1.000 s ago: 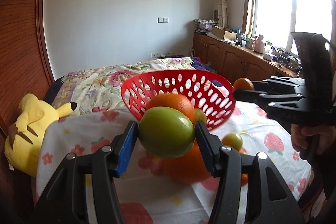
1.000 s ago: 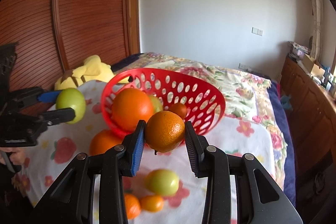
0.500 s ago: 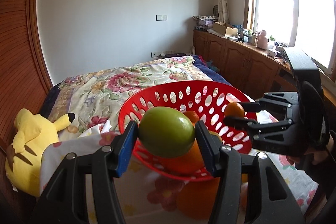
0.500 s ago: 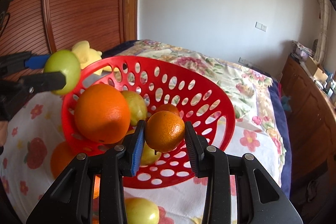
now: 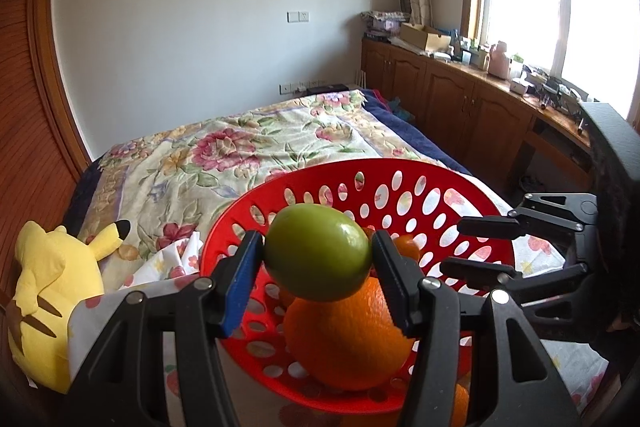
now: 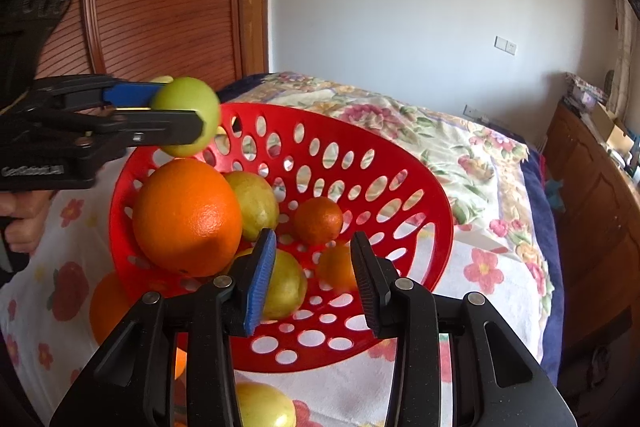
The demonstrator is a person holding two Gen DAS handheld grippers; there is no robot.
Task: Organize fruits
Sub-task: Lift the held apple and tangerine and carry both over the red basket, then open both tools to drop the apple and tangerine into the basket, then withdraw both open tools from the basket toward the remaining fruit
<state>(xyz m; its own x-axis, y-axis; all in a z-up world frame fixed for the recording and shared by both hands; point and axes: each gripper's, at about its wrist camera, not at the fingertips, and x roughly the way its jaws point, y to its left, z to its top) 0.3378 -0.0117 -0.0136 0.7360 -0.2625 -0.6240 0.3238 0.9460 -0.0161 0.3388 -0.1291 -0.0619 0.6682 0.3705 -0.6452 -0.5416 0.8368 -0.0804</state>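
Note:
A red perforated basket (image 6: 416,187) stands on a flowered cloth and shows in the left wrist view too (image 5: 440,195). It holds a large orange (image 6: 186,217), green fruits (image 6: 256,201) and small oranges (image 6: 318,221). My left gripper (image 5: 318,259) is shut on a green fruit (image 5: 318,253) and holds it over the basket's near rim; the fruit also shows in the right wrist view (image 6: 188,107). My right gripper (image 6: 314,277) is open and empty over the basket, with a blurred small orange (image 6: 338,267) just below it.
More fruit lies on the cloth outside the basket: an orange (image 6: 106,307) at the left and a green fruit (image 6: 264,407) in front. A yellow plush toy (image 5: 52,287) lies left of the cloth. A flowered bedspread (image 5: 240,147) lies behind, wooden cabinets (image 5: 460,99) at the right.
My right gripper has opened and let go of its small orange, which drops into the basket. My left gripper has carried the green fruit over the basket's rim.

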